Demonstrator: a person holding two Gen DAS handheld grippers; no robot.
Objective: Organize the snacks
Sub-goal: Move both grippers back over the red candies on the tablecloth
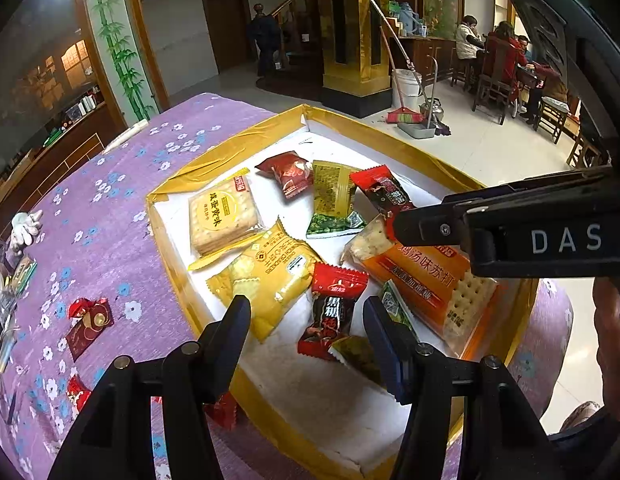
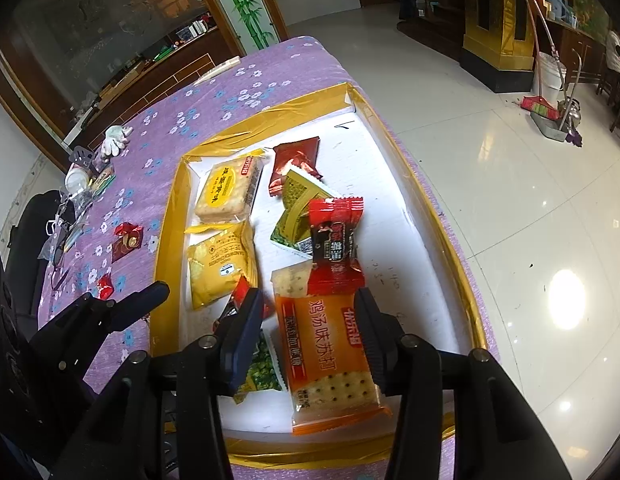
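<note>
Inside the shallow white tray with gold-taped rim (image 2: 172,216) on the purple flowered table (image 1: 110,216), wrapped snacks lie scattered. The right tongs (image 2: 308,300) stand apart astride the orange cracker packet (image 2: 330,352); the left tongs (image 1: 308,312) hover apart over a red candy wrapper (image 1: 330,312).

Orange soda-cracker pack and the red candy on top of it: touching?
Touching. The right wrist view shows the red candy lying across the top end of the orange cracker pack, covering its corner with no gap between them.
</note>
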